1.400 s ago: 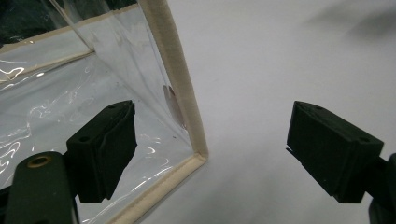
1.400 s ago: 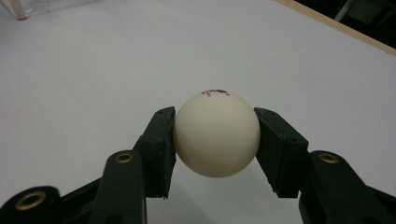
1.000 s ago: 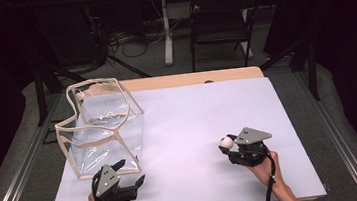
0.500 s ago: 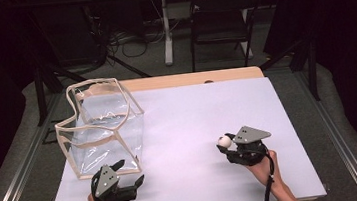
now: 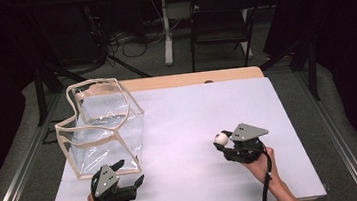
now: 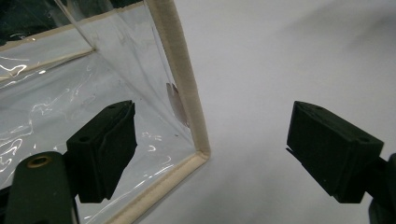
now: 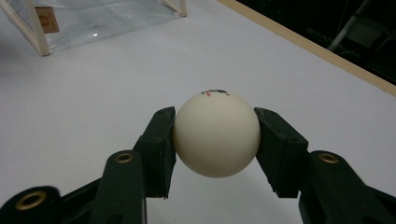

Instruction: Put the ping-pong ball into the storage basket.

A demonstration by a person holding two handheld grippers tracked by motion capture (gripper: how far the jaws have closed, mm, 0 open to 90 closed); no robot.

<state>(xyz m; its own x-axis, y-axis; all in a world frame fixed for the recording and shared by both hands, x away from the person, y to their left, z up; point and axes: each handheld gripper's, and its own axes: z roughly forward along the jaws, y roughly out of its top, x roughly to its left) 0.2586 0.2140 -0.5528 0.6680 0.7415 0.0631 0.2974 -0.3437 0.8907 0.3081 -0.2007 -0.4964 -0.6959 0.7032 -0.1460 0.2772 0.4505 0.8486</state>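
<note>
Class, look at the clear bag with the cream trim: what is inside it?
Nothing shows inside the clear bag: through its walls only the white table appears. The white ball is outside it, held in the right claw. Creases and glare hide part of the floor.

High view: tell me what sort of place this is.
Probably a lab or recording workspace rather than a home: a white-topped table ringed by dark curtains, loose cables on the floor behind it, a metal-legged chair, and hand-held grippers in use.
</note>
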